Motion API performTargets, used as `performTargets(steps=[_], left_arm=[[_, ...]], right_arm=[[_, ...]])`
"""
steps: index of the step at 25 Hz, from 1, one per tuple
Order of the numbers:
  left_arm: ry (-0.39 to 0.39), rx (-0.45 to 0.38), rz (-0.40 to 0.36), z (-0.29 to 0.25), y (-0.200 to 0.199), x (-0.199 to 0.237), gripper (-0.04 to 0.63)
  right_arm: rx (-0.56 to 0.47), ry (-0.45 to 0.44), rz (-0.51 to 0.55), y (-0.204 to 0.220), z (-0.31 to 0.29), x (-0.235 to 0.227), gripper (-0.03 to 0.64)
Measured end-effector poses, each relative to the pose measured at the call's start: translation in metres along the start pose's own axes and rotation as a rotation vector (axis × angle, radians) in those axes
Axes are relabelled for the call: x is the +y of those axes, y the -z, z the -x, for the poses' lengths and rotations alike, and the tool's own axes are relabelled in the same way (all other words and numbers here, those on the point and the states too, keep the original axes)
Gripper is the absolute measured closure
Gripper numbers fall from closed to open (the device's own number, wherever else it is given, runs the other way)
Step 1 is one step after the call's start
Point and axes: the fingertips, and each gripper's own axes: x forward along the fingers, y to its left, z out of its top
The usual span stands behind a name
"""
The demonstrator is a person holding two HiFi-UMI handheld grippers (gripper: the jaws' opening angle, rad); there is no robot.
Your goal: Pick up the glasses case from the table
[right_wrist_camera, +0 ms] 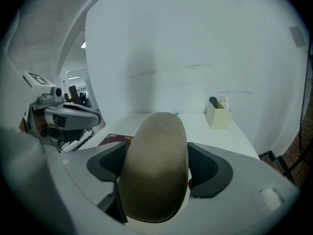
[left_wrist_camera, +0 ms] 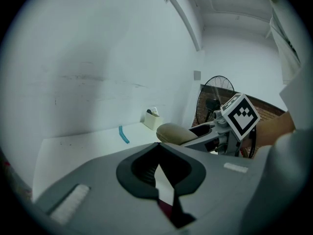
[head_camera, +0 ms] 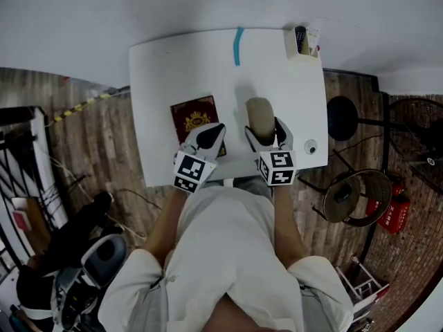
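Head view shows a white bench [head_camera: 159, 102] with five things on it, one of each. The olive glasses case [head_camera: 260, 115] lies near the front edge, right of centre. The right gripper [head_camera: 266, 134] has its jaws clenched on the case's two long sides. The right gripper view confirms this, with a dark pad pressed against each flank. Whether the case rests on the bench or is raised off it cannot be told.

Just left of the case lies a dark red booklet [head_camera: 195, 117] with a gold crest. The left gripper [head_camera: 210, 135] hangs over the booklet's near right corner. Its jaws are closed tip to tip with nothing between them. The two grippers sit side by side, near each other but apart.

Farther back, a short teal strip [head_camera: 239, 45] lies at the far edge. A cream box [head_camera: 302, 47] stands in the far right corner and holds a dark remote-like thing [head_camera: 300, 36]. A small round object [head_camera: 311, 146] sits by the right edge, just beside the right gripper. Nothing lies between the case and the jaws gripping it.

On the floor to the right stand a black stool [head_camera: 342, 118], a fan [head_camera: 417, 140] and a red extinguisher [head_camera: 394, 210].
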Motion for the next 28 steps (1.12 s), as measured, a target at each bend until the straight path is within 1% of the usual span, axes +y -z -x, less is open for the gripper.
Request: performTargets(steps=[8, 17, 23, 28], left_arm=[[-0.022, -0.108, -0.034, 0.025, -0.044, 0.004, 0.577], [-0.025, -0.198, -0.052, 0.052, -0.076, 0.003, 0.577], [-0.011, -0.244, -0.058, 0.066, -0.090, -0.004, 0.577], [-0.003, -0.270, -0.072, 0.073, -0.097, -0.009, 0.577]], right_arm=[[-0.167, 0.000, 0.002, -0.056, 0.042, 0.008, 0.224], [-0.307, 0.015, -0.007, -0.094, 0.086, 0.015, 0.225], [-0.391, 0.032, -0.003, -0.109, 0.113, 0.021, 0.227], [-0.416, 0.040, 0.003, -0.110, 0.119, 0.025, 0.227]])
